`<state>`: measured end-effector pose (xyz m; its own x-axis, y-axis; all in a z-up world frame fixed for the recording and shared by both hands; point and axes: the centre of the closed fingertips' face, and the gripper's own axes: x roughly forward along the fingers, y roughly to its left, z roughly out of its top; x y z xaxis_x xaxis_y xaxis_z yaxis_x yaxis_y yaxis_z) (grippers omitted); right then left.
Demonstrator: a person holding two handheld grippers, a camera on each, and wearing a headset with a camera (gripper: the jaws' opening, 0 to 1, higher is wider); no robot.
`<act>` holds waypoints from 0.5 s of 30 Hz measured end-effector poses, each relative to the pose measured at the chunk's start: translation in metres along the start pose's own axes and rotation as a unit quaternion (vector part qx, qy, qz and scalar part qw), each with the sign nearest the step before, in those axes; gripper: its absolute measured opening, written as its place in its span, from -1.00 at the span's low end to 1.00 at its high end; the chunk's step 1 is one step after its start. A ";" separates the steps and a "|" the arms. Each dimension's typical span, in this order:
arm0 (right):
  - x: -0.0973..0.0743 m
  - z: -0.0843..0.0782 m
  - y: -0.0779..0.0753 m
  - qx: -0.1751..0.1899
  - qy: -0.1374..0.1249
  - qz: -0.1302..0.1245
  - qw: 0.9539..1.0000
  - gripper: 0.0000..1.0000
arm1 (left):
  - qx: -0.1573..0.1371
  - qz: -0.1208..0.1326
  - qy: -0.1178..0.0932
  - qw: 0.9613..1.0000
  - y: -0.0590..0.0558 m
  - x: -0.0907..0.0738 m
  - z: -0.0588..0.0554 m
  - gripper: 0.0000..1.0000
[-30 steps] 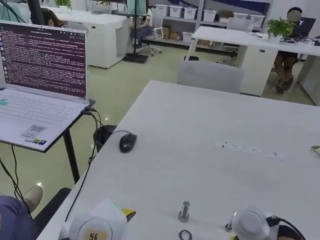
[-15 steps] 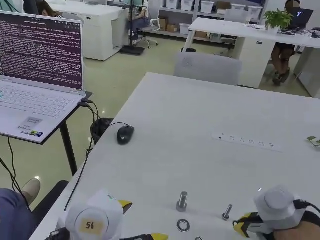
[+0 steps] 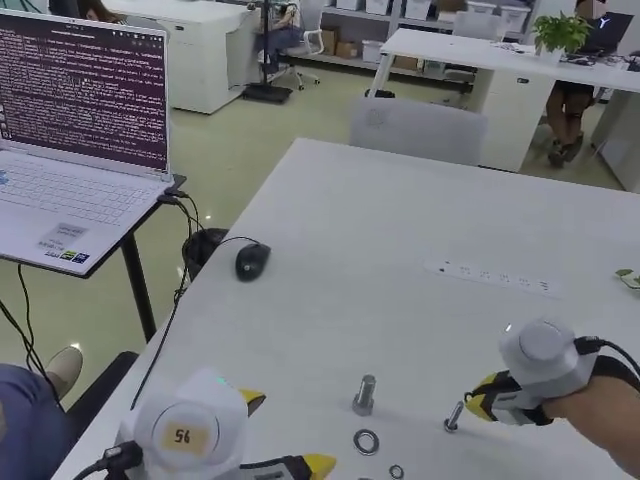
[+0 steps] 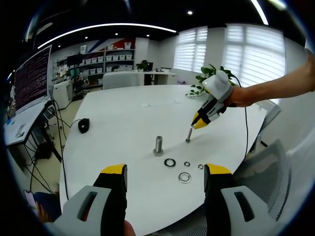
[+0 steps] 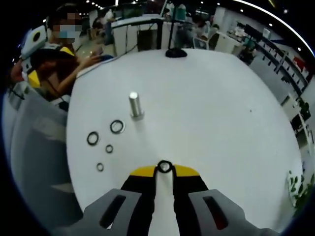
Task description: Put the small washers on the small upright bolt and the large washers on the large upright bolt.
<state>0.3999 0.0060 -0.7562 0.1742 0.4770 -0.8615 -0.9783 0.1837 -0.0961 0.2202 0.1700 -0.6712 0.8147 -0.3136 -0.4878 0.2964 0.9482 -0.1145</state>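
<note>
While clenching a small washer (image 5: 165, 167) in the right gripper (image 3: 478, 406), hung just beside the upright small bolt (image 3: 453, 417), nearer than the released left gripper (image 4: 166, 171).

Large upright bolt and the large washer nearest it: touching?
Apart. Head view shows bare table between the large washer and the large upright bolt's base; the washer lies flat.

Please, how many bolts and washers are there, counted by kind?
Large upright bolt: 1
Small upright bolt: 1
Large washers on the table: 2
Small washers on the table: 2
At right gripper tips, washer-like ring: 1
Total: 7
</note>
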 end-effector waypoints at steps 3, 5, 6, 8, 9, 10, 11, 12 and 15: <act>0.005 -0.002 0.000 -0.006 0.010 0.003 1.000 -0.74 | -0.002 0.003 0.001 1.000 0.002 -0.001 -0.002 0.26; 0.007 -0.003 0.000 -0.010 0.013 0.003 1.000 -0.74 | -0.004 0.005 0.001 1.000 0.004 -0.003 -0.002 0.26; 0.007 -0.002 0.001 -0.010 0.014 0.003 1.000 -0.74 | -0.004 0.006 0.001 1.000 0.005 -0.003 -0.002 0.26; 0.007 -0.002 -0.001 -0.011 0.015 0.002 1.000 -0.74 | -0.006 0.009 0.001 1.000 0.007 -0.004 -0.003 0.26; 0.008 -0.001 -0.001 -0.010 0.015 0.004 1.000 -0.74 | -0.007 0.009 0.001 1.000 0.008 -0.004 -0.003 0.26; 0.008 -0.001 -0.001 -0.010 0.016 0.004 1.000 -0.74 | -0.007 0.010 0.001 1.000 0.009 -0.004 -0.003 0.26; 0.010 -0.002 -0.001 -0.011 0.019 0.006 1.000 -0.74 | -0.007 0.011 0.002 1.000 0.009 -0.004 -0.003 0.26; 0.010 -0.002 -0.001 -0.012 0.021 0.006 1.000 -0.74 | -0.007 0.011 0.002 1.000 0.009 -0.004 -0.003 0.26; 0.011 -0.003 0.000 -0.014 0.025 0.008 1.000 -0.73 | -0.007 0.011 0.002 1.000 0.009 -0.004 -0.003 0.26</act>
<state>0.4015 0.0082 -0.7671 0.1533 0.4353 -0.8871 -0.9838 0.1517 -0.0956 0.2186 0.1801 -0.6730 0.8189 -0.2933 -0.4933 0.2722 0.9552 -0.1161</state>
